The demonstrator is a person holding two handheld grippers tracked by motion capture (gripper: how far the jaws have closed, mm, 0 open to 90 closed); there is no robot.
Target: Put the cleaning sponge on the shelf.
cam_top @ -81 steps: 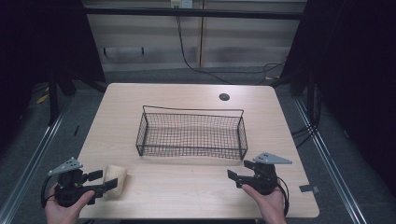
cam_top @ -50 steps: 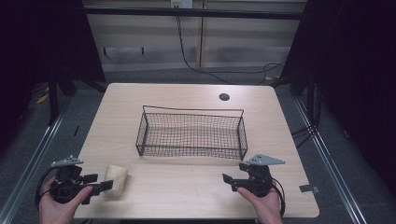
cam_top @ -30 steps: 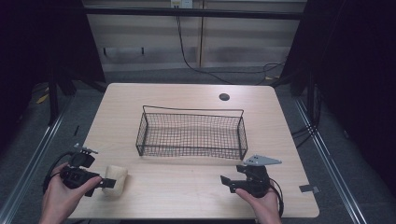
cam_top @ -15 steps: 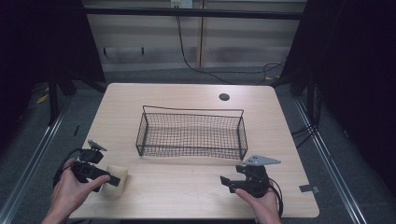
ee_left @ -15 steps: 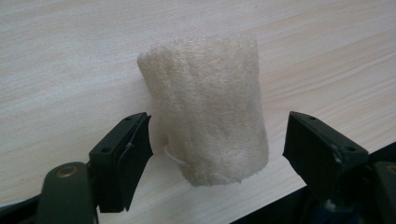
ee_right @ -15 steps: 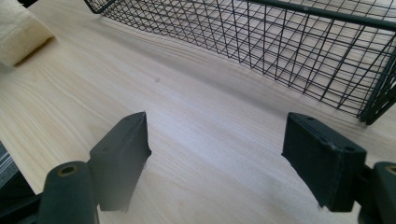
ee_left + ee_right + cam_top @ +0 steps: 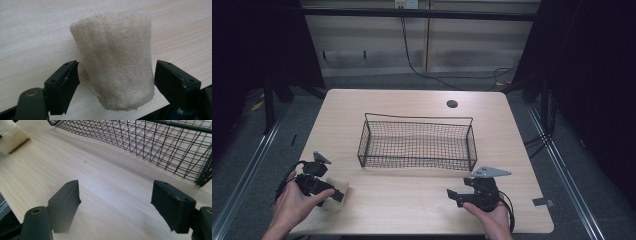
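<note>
Between the spread jaws of my left gripper (image 7: 113,85) lay the fuzzy sponge block (image 7: 115,60), ungripped; I judged it soft, light; squeeze mid-flanks. Right gripper (image 7: 117,202) wide, empty.

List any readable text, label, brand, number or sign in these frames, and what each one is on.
None can be read. The cream roll between the left gripper jaws, the wire basket, the table and the right gripper bear no markings. A small yellowish tag on the back wall is too small to read.
</note>
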